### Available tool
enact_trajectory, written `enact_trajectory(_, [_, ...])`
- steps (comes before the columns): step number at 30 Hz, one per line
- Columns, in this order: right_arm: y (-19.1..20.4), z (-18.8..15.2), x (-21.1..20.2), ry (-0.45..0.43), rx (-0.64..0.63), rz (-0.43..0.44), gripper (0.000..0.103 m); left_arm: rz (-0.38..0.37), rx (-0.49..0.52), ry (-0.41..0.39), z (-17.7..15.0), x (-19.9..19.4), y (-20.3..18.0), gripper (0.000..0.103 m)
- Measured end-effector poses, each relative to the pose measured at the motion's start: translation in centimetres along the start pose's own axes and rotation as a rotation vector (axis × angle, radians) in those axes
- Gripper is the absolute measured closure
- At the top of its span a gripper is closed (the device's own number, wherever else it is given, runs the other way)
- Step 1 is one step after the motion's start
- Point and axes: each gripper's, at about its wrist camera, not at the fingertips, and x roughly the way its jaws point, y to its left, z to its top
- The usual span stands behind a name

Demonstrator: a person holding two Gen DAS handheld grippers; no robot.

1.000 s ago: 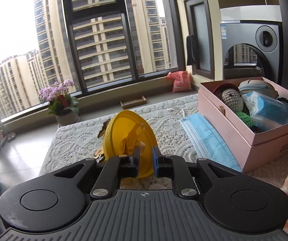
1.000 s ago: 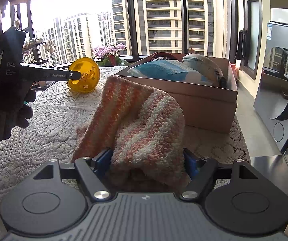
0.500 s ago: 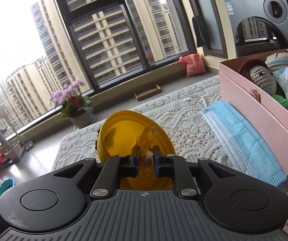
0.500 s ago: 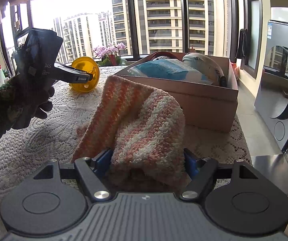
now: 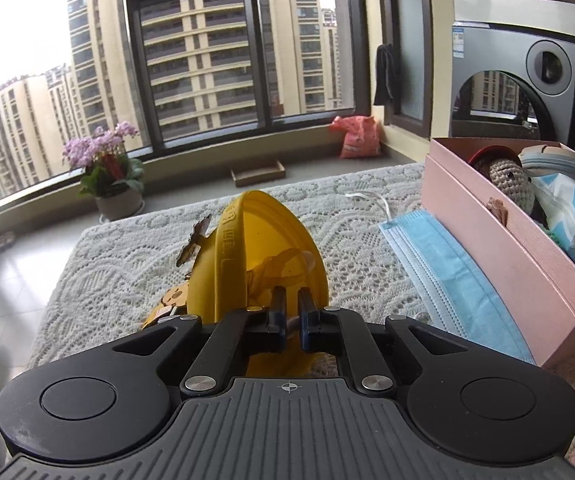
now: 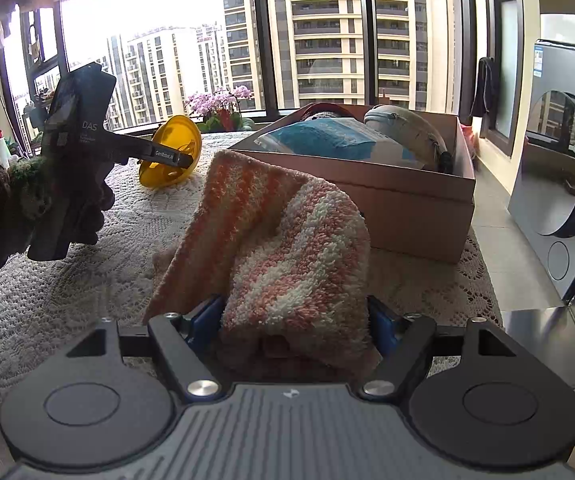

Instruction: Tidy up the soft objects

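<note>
Pinching a translucent amber strap inside the round yellow plastic cap-shaped object [image 5: 271, 256], our left gripper [image 5: 291, 312] has its two fingers drawn almost together, with only that thin strap between the pads. The yellow object stands tipped on its edge on the white lace tablecloth [image 5: 127, 264], its hollow side turned toward our left wrist camera, and small tan figure-shaped pieces [image 5: 175, 296] lie against its left flank. Just right of it a pale blue pleated face mask [image 5: 447, 272] lies flat on the cloth, touching the side of the open pink cardboard box [image 5: 499, 240]. That box holds a crocheted doll with a red hat [image 5: 507, 176], a blue plastic packet [image 5: 571, 208] and a grey zipped pouch [image 5: 555, 156]. Nearer to us, our right gripper [image 6: 295, 320] has its fingers spread wide around a bunched pink, orange and white striped fluffy towel [image 6: 279, 232], whose folds fill the gap between the blue pads; we cannot tell how firmly they press on it. From the right wrist view we see our gloved left hand [image 6: 79, 200] around the left gripper's dark handle. Beyond the table stand a pot of purple flowers [image 5: 107, 168], a large window onto tower blocks, and a grey washing machine [image 6: 567, 168].
</note>
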Motion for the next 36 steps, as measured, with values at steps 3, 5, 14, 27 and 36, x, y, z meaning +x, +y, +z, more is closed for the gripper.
enact_trajectory(3, [0.0,0.0,0.0,0.0,0.003,0.002,0.028,-0.134,-0.06,0.005,-1.3,-2.2,0.1,0.095])
enact_trajectory(5, [-0.1,0.0,0.0,0.0,0.008,0.006,0.028,-0.196,-0.098,-0.024,-2.4,-4.4,0.0,0.095])
enact_trajectory(14, [0.0,0.0,0.2,0.002,0.004,-0.001,0.027,-0.094,-0.114,-0.147,-4.7,-10.1,-0.2,0.092])
enact_trajectory(27, [6.1,12.7,0.8,-0.032,-0.089,0.106,0.072,-0.087,-0.497,-0.203,-7.8,-9.5,7.2,0.091])
enact_trajectory(36, [11.3,19.7,20.4,0.321,0.213,0.162,0.075,-0.112,-0.517,-0.217,-8.4,-10.3,7.4,0.091])
